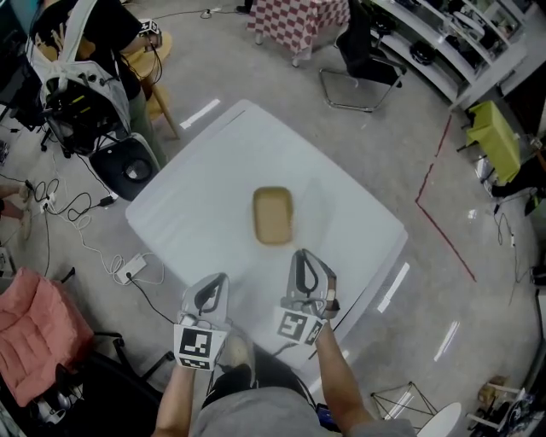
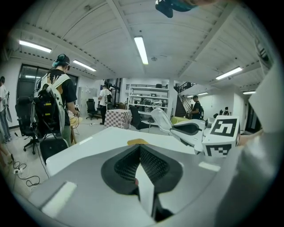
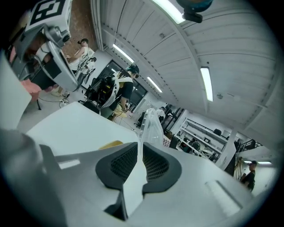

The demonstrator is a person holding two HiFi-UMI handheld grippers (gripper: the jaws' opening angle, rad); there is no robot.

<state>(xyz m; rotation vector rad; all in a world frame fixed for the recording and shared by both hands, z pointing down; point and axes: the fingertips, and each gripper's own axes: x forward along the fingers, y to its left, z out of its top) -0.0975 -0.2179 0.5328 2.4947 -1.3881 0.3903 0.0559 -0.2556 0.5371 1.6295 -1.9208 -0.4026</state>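
Observation:
A tan, rounded rectangular tray (image 1: 273, 215) lies flat in the middle of the white table (image 1: 196, 196). Both grippers hover over the table's near edge, short of the tray. My left gripper (image 1: 213, 283) has its jaws closed together, and I see nothing between the pads (image 2: 151, 166). My right gripper (image 1: 304, 258) is shut on a thin clear plastic bag (image 3: 150, 126) that sticks up from between its pads (image 3: 153, 165). From the left gripper view, the right gripper (image 2: 188, 129) and the clear plastic bag (image 2: 162, 119) show at the right, with the tray (image 2: 137, 142) beyond.
A person with a backpack (image 1: 77, 68) stands past the table's far left corner beside a round black base (image 1: 128, 166). Cables (image 1: 94, 247) and a pink cushion (image 1: 30, 329) lie on the floor at left. A black chair (image 1: 367, 60) and checkered cloth (image 1: 299, 21) stand beyond.

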